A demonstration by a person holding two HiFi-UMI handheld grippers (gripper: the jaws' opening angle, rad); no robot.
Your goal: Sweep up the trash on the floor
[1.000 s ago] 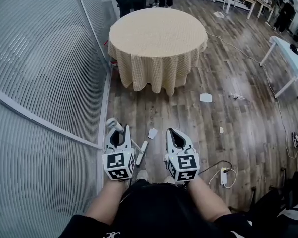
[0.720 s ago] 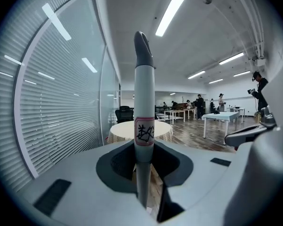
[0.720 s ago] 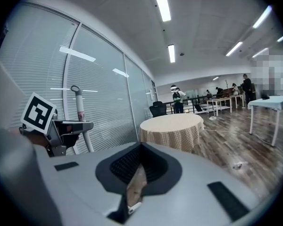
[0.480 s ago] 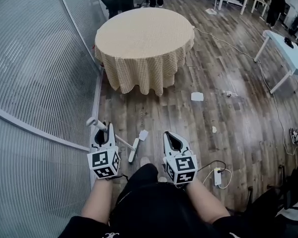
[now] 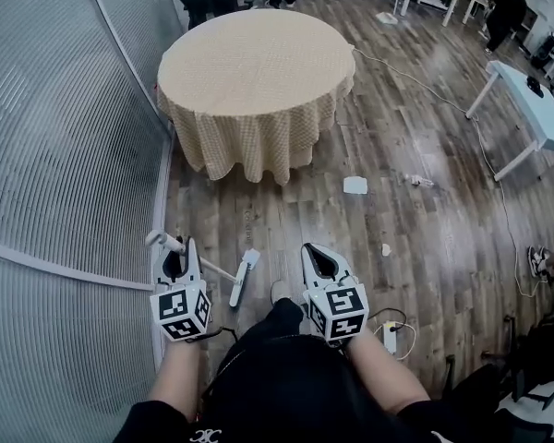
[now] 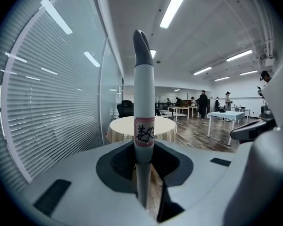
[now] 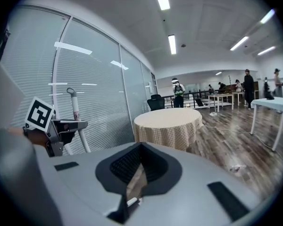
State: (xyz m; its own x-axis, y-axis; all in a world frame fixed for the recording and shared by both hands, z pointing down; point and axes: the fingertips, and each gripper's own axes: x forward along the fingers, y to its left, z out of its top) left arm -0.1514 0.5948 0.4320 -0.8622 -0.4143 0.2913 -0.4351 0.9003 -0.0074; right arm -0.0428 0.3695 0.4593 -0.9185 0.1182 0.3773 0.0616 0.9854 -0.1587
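My left gripper is shut on a white broom handle, low at the left of the head view. The handle slants down to a slim white broom head on the wood floor. In the left gripper view the handle stands upright between the jaws and carries a pink-edged label. My right gripper is shut with nothing in it, to the right of the broom head. A white paper lies beyond, near the round table. A small scrap lies right of the right gripper.
A round table with a checked cloth stands ahead. A glass wall with blinds runs along the left. A white table stands at the right. A power strip and cables lie near my right side. People stand at the back.
My left gripper has swung left with the broom, widening the gap to the right gripper. The view has shifted, so the table and papers sit further left.
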